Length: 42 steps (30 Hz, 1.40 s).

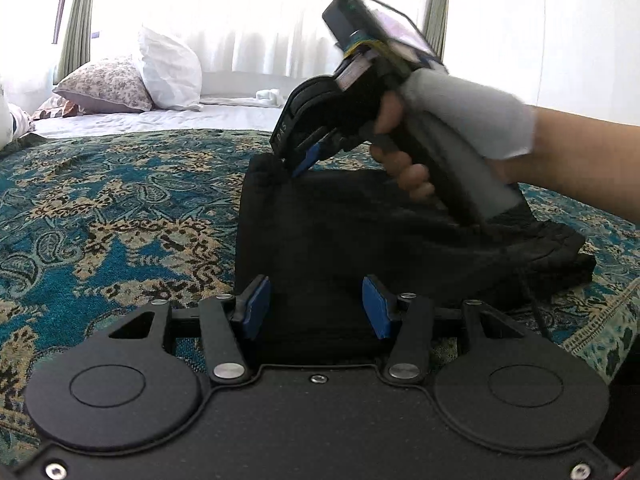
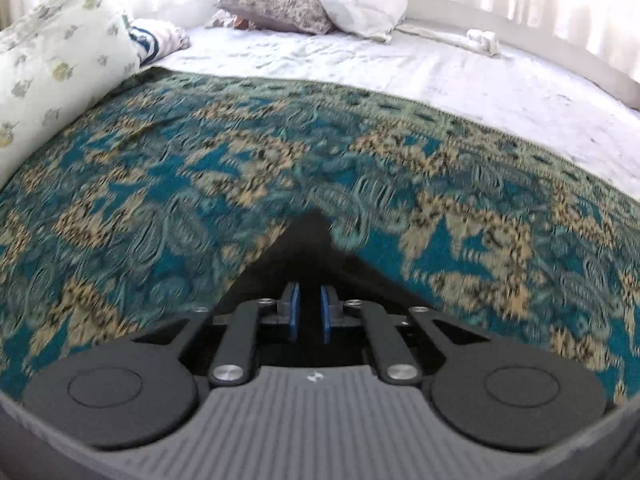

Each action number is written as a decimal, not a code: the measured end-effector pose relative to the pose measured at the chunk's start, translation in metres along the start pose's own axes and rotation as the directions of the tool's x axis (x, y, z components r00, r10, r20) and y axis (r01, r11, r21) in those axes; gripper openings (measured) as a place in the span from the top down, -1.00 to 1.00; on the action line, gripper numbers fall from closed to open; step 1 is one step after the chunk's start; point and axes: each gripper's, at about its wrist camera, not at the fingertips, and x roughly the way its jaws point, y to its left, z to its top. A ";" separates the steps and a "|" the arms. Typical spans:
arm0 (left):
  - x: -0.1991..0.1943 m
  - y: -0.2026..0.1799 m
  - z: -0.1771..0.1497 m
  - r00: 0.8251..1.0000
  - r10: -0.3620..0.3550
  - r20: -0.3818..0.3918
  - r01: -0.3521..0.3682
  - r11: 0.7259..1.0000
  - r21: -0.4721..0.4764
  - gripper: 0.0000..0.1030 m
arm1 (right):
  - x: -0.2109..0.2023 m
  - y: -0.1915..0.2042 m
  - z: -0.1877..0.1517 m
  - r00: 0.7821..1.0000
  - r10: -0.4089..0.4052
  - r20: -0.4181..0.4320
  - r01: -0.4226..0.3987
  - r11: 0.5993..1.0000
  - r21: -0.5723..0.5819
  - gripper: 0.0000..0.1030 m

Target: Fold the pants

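Black pants [image 1: 360, 224] lie folded into a thick stack on the teal patterned bedspread [image 1: 120, 208]. My left gripper [image 1: 316, 308] is open, its blue pads either side of the stack's near edge. My right gripper [image 1: 296, 168], held by a hand in a grey sleeve, points down at the stack's far left corner, where it pinches the cloth. In the right wrist view the right gripper [image 2: 309, 312] has its blue pads close together on a raised peak of the black pants [image 2: 312, 236].
A floral pillow [image 1: 104, 84] and a white pillow [image 1: 168, 68] lie at the head of the bed on a white sheet [image 2: 400, 64]. A pale flowered bolster [image 2: 52, 68] lies along the left side. Curtained windows stand behind.
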 end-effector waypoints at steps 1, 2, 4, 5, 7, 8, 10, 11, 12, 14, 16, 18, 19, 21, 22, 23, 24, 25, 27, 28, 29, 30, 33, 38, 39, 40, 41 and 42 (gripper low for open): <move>0.000 0.000 0.000 1.000 -0.002 0.003 0.002 1.000 0.002 0.05 | 0.006 -0.001 0.000 0.999 -0.037 0.002 0.037 0.999 0.006 0.35; -0.001 0.000 -0.001 1.000 -0.004 0.004 0.003 1.000 0.003 0.05 | 0.012 -0.006 0.000 0.998 -0.059 0.001 0.058 0.998 0.031 0.33; 0.000 0.001 0.000 1.000 -0.008 -0.002 0.008 1.000 0.000 0.05 | 0.016 -0.016 -0.001 0.998 -0.060 0.011 0.059 0.995 0.086 0.32; 0.000 0.001 0.001 1.000 -0.010 -0.005 0.010 1.000 -0.002 0.05 | 0.014 -0.021 0.000 0.999 -0.048 0.023 0.046 0.993 0.109 0.31; 0.000 0.002 0.002 1.000 -0.011 -0.011 0.011 1.000 -0.002 0.05 | -0.002 -0.031 -0.001 0.997 -0.024 0.072 0.012 0.988 0.155 0.12; 0.000 0.001 0.002 1.000 -0.010 -0.014 0.010 1.000 -0.001 0.05 | -0.012 -0.035 -0.001 0.995 -0.017 0.102 0.000 0.985 0.171 -0.02; 0.001 0.001 0.004 1.000 -0.005 -0.023 0.005 1.000 -0.001 0.05 | -0.039 -0.045 -0.005 0.988 0.001 0.154 -0.031 0.981 0.193 -0.07; 0.001 0.001 0.005 1.000 -0.003 -0.026 0.003 1.000 -0.002 0.05 | -0.049 -0.048 -0.008 0.986 0.004 0.168 -0.037 0.980 0.196 -0.10; 0.002 0.000 0.005 1.000 -0.001 -0.030 0.001 1.000 -0.002 0.05 | -0.063 -0.052 -0.014 0.983 0.003 0.185 -0.040 0.980 0.195 -0.12; 0.003 -0.001 0.007 0.999 0.005 -0.040 -0.005 1.000 -0.001 0.05 | -0.085 -0.055 -0.028 0.977 -0.001 0.211 -0.039 0.982 0.187 -0.17; 0.005 -0.002 0.009 0.999 0.014 -0.051 -0.014 1.000 0.000 0.05 | -0.106 -0.056 -0.050 0.974 -0.015 0.225 -0.027 0.983 0.180 -0.19; 0.005 -0.003 0.011 0.998 0.023 -0.061 -0.023 1.000 0.006 0.05 | -0.124 -0.053 -0.076 0.970 -0.031 0.241 -0.010 0.986 0.169 -0.22; 0.006 -0.004 0.011 0.997 0.028 -0.065 -0.028 1.000 0.008 0.05 | -0.132 -0.051 -0.089 0.968 -0.039 0.248 -0.001 0.987 0.159 -0.24; 0.006 -0.005 0.012 0.997 0.036 -0.071 -0.036 0.999 0.011 0.05 | -0.146 -0.041 -0.118 0.962 -0.060 0.268 0.024 0.990 0.137 -0.27; 0.006 -0.005 0.012 0.996 0.040 -0.075 -0.040 0.999 0.011 0.05 | -0.152 -0.035 -0.132 0.958 -0.071 0.278 0.038 0.992 0.124 -0.29; 0.007 -0.006 0.012 0.996 0.044 -0.077 -0.043 0.999 0.011 0.05 | -0.156 -0.028 -0.145 0.954 -0.083 0.287 0.052 0.992 0.113 -0.30; 0.007 -0.006 0.013 0.996 0.048 -0.080 -0.048 0.999 0.012 0.04 | -0.162 -0.022 -0.155 0.951 -0.092 0.294 0.063 0.992 0.105 -0.31; 0.007 -0.007 0.013 0.995 0.051 -0.081 -0.050 0.999 0.013 0.04 | -0.164 -0.018 -0.165 0.951 -0.096 0.295 0.069 0.993 0.100 -0.31; 0.007 -0.008 0.013 0.995 0.059 -0.084 -0.057 0.998 0.018 0.04 | -0.166 -0.009 -0.184 0.953 -0.095 0.288 0.076 0.994 0.079 -0.31; 0.007 -0.009 0.013 0.994 0.062 -0.085 -0.061 0.998 0.021 0.04 | -0.166 -0.006 -0.190 0.954 -0.102 0.280 0.087 0.994 0.068 -0.31; 0.007 -0.010 0.013 0.994 0.066 -0.085 -0.064 0.998 0.024 0.04 | -0.165 -0.004 -0.196 0.955 -0.117 0.271 0.105 0.993 0.058 -0.32; 0.008 -0.011 0.013 0.994 0.070 -0.085 -0.068 0.997 0.028 0.03 | -0.165 -0.003 -0.201 0.952 -0.130 0.275 0.119 0.991 0.057 -0.33; 0.008 -0.013 0.013 0.993 0.080 -0.086 -0.078 0.997 0.029 0.03 | -0.170 -0.011 -0.205 0.946 -0.161 0.281 0.140 0.986 0.095 -0.37; 0.007 -0.013 0.013 0.993 0.083 -0.086 -0.081 0.996 0.028 0.03 | -0.175 -0.028 -0.217 0.930 -0.245 0.274 0.212 0.967 0.144 -0.36; 0.007 -0.013 0.013 0.993 0.083 -0.086 -0.081 0.996 0.029 0.03 | -0.176 -0.032 -0.220 0.928 -0.249 0.277 0.212 0.965 0.156 -0.36; 0.007 -0.013 0.013 0.993 0.083 -0.086 -0.081 0.996 0.031 0.03 | -0.177 -0.035 -0.223 0.926 -0.253 0.281 0.215 0.963 0.161 -0.35; 0.007 -0.013 0.013 0.993 0.082 -0.085 -0.079 0.996 0.031 0.03 | -0.177 -0.036 -0.225 0.924 -0.257 0.284 0.220 0.963 0.158 -0.33; 0.008 -0.013 0.013 0.993 0.082 -0.085 -0.079 0.996 0.031 0.02 | -0.176 -0.037 -0.227 0.923 -0.255 0.287 0.219 0.964 0.150 -0.33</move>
